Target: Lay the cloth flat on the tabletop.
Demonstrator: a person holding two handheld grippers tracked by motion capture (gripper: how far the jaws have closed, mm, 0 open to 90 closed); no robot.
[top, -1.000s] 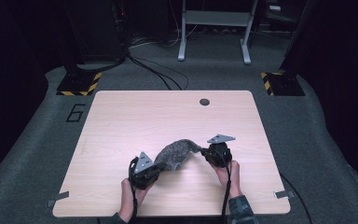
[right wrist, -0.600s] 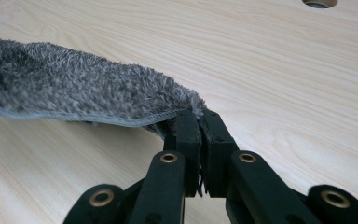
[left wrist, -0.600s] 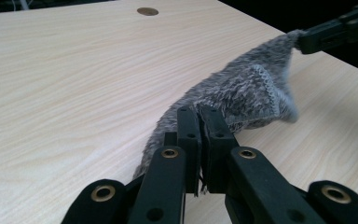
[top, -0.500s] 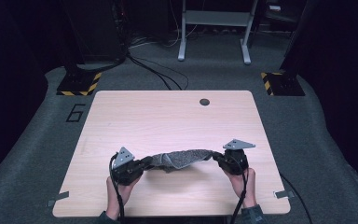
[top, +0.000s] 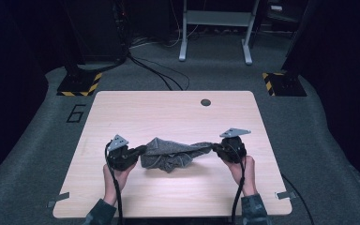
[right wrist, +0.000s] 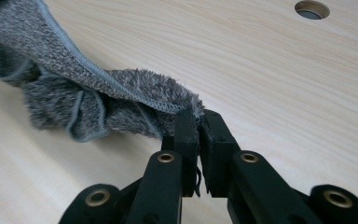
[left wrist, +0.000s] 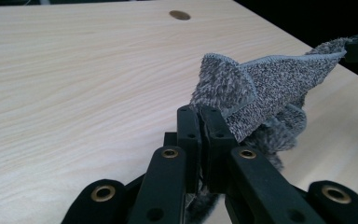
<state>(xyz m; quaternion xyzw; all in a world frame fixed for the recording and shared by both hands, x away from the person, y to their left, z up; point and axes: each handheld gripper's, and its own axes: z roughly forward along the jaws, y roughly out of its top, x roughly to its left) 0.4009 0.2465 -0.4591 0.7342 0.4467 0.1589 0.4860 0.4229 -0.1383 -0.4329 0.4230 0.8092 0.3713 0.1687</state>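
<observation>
table [top: 178,112]: wooden, bare far half | grey cloth [top: 171,153]: near middle, long axis left-right, sagging between the grippers | left gripper [top: 139,151]: clamped on cloth's left end | right gripper [top: 214,148]: clamped on its right end, equally near

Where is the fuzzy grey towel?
In the high view, the grey towel hangs stretched between the left gripper and right gripper, over the table's near half.
</observation>
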